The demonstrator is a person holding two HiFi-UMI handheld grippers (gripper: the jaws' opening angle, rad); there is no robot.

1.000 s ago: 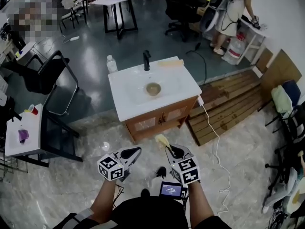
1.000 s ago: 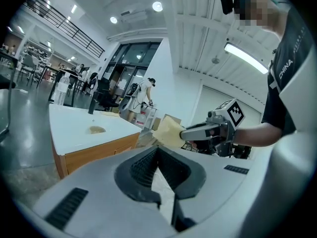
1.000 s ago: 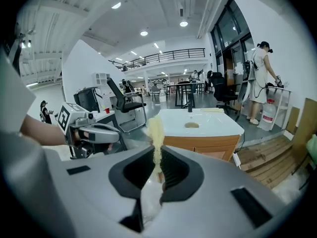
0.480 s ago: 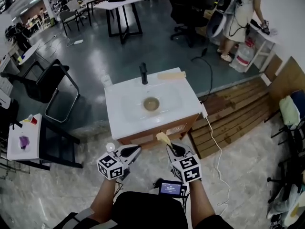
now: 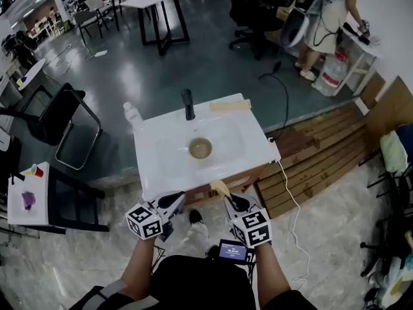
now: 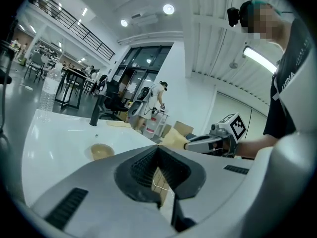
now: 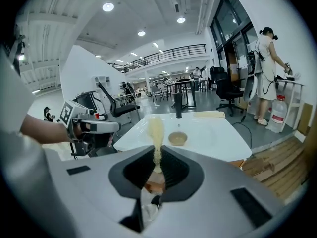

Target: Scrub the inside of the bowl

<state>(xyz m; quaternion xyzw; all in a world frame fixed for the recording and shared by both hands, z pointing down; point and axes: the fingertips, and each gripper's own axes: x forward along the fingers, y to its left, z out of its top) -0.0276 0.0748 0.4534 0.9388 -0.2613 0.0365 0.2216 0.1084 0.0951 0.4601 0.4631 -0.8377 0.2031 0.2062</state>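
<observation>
White sink basin, small tan bowl, apparently upright.

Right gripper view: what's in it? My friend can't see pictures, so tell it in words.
The right gripper is shut on a thin yellow sponge that sticks up in front of a white sink counter. A small tan bowl sits in the basin near a black tap, and the left gripper shows at the left.

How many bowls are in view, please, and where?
1. The bowl sits in the white sink, on the near side of the black faucet. No other bowl shows, though the far background is too small to check.
</observation>
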